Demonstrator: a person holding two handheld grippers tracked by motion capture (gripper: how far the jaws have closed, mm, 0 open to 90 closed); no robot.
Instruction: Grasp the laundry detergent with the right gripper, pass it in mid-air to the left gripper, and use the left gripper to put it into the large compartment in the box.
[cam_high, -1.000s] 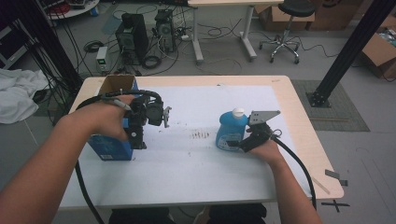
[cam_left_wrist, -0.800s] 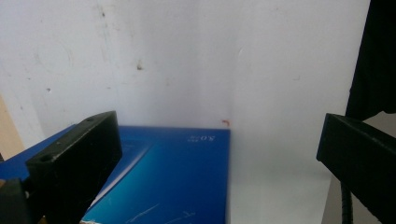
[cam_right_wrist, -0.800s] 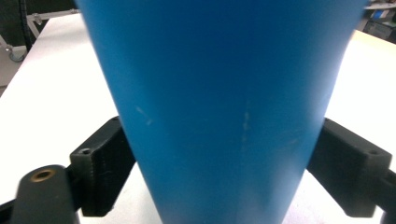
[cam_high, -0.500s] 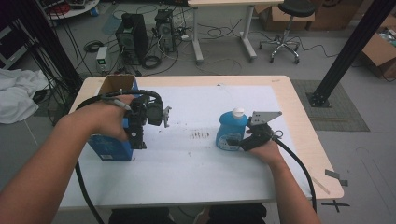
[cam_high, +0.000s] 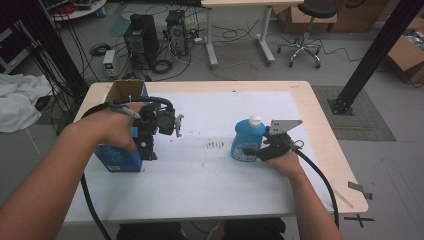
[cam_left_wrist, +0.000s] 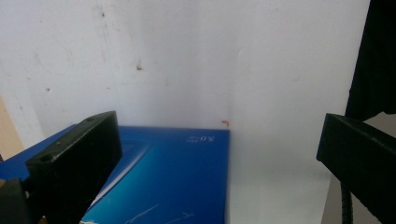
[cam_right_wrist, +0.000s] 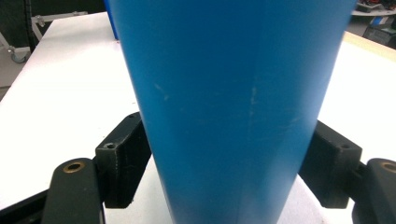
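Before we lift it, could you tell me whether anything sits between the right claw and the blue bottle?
Nothing visible does. The right claw has just been closing, and the blue bottle stands between its jaws, both pressed against its sides on the white table.

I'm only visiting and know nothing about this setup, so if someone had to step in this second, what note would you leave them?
Right gripper: its jaws have just been closing around the blue bottle; both sit against its sides, the bottle upright on the white table.
Left gripper: open, jaws wide apart, held at the near right corner of the blue box, gripping nothing.
Done: the bottle is taken hold of, not yet lifted.
Left: probably lift the bottle and carry it to the open-topped box at the table's left, though that is only my guess.
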